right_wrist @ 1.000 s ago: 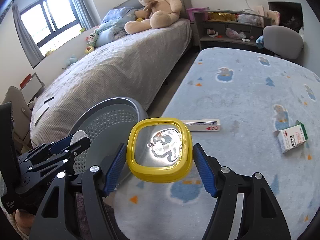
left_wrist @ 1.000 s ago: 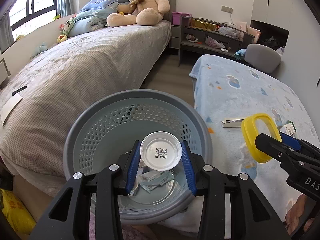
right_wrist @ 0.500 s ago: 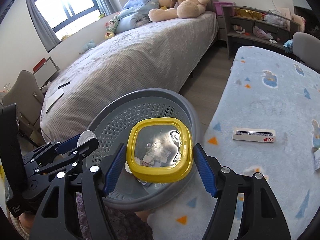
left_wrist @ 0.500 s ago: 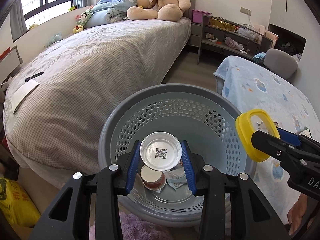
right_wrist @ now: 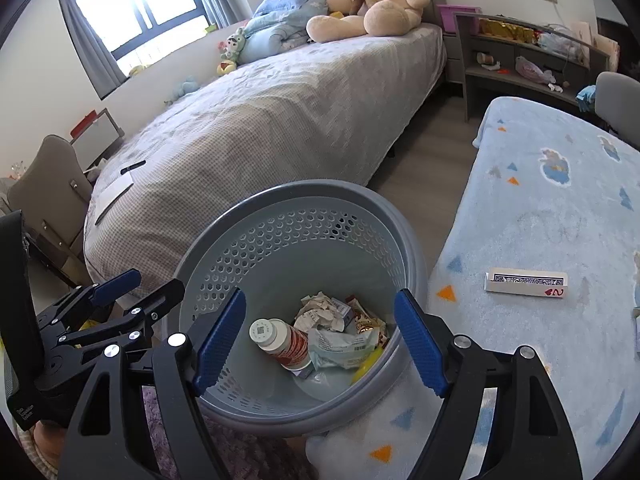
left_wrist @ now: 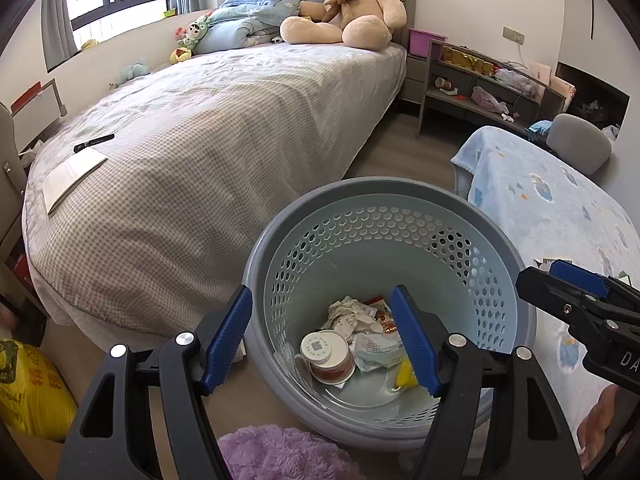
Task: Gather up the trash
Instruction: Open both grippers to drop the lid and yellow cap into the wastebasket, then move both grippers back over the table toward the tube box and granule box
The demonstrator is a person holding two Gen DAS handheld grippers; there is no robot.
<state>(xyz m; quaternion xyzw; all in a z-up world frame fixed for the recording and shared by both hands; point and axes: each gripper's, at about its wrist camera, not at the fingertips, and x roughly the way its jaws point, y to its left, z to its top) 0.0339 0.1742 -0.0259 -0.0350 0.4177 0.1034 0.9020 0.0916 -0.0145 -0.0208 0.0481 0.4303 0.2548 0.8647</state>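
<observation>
Left wrist view: the left claw [left_wrist: 322, 338], jaws just opened wide and holding nothing, hangs over the basket [left_wrist: 500, 248], where the cup [left_wrist: 328, 356] lies among wrappers [left_wrist: 352, 316]. Right wrist view: the right claw [right_wrist: 318, 338], also just opened and empty, hovers above the basket [right_wrist: 408, 216]; the yellow lid [right_wrist: 366, 364] lies inside at 5 o'clock, and a card box [right_wrist: 526, 282] rests on the blanket [right_wrist: 560, 208] at 3 o'clock.

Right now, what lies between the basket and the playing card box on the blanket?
Only bare blue blanket, seen in the right wrist view, between the basket and the card box.
</observation>
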